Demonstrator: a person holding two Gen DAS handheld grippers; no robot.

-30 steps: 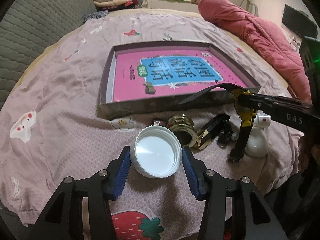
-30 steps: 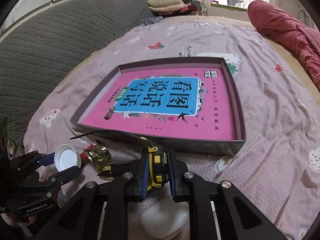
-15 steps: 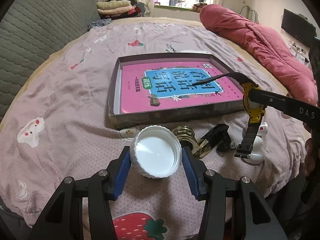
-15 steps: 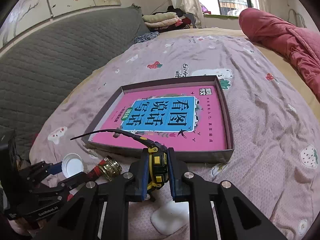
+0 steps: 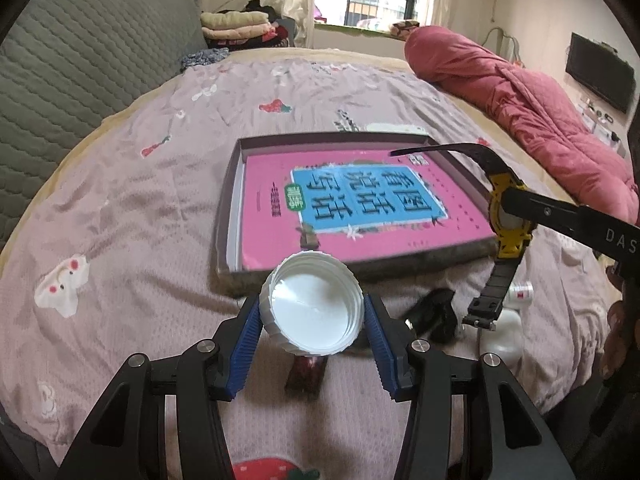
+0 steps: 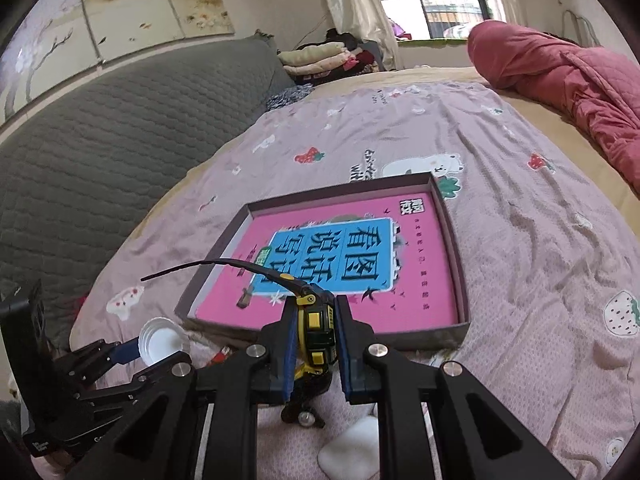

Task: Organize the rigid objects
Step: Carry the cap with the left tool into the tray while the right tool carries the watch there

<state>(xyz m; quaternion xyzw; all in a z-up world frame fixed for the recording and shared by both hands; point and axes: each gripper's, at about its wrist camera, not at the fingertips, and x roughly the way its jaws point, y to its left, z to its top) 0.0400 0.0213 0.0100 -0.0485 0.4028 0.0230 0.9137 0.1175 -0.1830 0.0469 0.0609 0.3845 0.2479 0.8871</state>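
Note:
My left gripper (image 5: 312,318) is shut on a white ribbed bottle cap (image 5: 311,312), held above the bed just in front of the shallow grey box (image 5: 228,216). The box holds a pink and blue book (image 5: 360,204). My right gripper (image 6: 318,330) is shut on a yellow and black wristwatch (image 6: 316,328), lifted near the box's front edge; its straps hang free. The watch (image 5: 506,224) also shows in the left wrist view at right. The cap (image 6: 162,338) and left gripper (image 6: 150,354) show in the right wrist view at lower left.
On the bedsheet below lie a black object (image 5: 434,314), a small red item (image 5: 306,370) and a white bottle (image 5: 502,334). A grey headboard (image 6: 100,128) runs along the left. A red quilt (image 5: 520,104) lies at the right. Folded clothes (image 6: 316,58) sit at the back.
Both grippers have risen and moved forward toward the box, carrying the cap and the watch. The gold item below is now hidden behind the cap.

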